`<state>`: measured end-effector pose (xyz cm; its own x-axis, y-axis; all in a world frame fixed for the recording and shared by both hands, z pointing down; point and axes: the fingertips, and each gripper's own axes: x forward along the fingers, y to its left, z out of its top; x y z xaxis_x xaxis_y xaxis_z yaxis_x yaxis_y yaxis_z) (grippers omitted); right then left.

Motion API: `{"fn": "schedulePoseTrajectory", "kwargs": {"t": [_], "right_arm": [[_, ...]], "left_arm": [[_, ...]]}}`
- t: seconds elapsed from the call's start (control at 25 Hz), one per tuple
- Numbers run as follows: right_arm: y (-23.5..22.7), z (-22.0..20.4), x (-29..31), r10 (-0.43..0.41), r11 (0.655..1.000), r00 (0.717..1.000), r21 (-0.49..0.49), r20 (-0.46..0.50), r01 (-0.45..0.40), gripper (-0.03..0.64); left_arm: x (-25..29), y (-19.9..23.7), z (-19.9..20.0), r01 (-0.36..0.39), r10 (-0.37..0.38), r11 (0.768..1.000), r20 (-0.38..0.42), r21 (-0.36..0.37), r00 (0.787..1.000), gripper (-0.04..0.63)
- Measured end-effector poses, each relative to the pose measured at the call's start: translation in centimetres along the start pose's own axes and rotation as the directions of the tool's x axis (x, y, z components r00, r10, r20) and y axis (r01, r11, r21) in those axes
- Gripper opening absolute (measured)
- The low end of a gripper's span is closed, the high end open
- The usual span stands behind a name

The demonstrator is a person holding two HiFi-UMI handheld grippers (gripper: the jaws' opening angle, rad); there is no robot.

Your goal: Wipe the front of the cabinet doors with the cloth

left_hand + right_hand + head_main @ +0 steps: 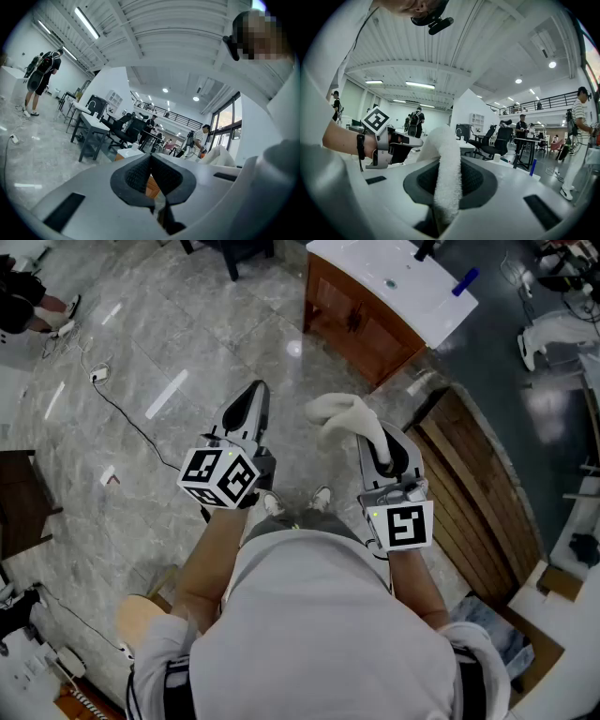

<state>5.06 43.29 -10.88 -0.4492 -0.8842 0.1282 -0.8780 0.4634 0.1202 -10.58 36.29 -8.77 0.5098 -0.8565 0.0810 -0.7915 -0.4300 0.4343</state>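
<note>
The right hand-held gripper is clamped on the white cloth, which rises between its jaws and flops over past the tips (a thick, fuzzy fold). The left hand-held gripper, near its left side, has its jaws together on nothing. The wooden cabinet doors stand ahead of the right hand-held gripper, well apart from the cloth.

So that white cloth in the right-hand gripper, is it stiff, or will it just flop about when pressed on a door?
Probably floppy: the cloth curls over and droops beyond the right gripper, which is shut on it. Its surface looks fluffy and light, so it should squash flat under pressure. Held at one end only, the loose part may bunch up.
</note>
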Motion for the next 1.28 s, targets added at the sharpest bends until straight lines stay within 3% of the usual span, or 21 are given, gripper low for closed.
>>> {"fn": "schedulePoseTrajectory", "kwargs": {"t": [0.32,0.68,0.88,1.28], "right_arm": [[-2.0,-1.1,-1.0,0.029,0.999,0.999,0.014,-0.023,-0.029,0.081],[-7.8,-2.5,-1.9,0.056,0.998,0.998,0.020,0.036,-0.057,0.081],[-9.2,-3.1,-1.4,0.060,0.998,0.998,0.028,0.037,-0.061,0.081],[-10.3,-3.4,4.5,0.018,1.000,1.000,0.010,0.016,-0.018,0.081]], "left_arm": [[1.1,-1.2,-0.6,-0.023,0.023,1.000,0.005,0.000,1.000,0.017],[4.2,-3.5,-1.2,-0.091,0.090,0.996,0.055,0.025,0.994,0.017],[6.0,-4.3,-1.4,-0.088,0.086,0.996,0.052,0.029,0.995,0.017],[11.7,0.2,-1.1,-0.034,0.034,0.999,0.026,-0.015,0.999,0.017]]}}
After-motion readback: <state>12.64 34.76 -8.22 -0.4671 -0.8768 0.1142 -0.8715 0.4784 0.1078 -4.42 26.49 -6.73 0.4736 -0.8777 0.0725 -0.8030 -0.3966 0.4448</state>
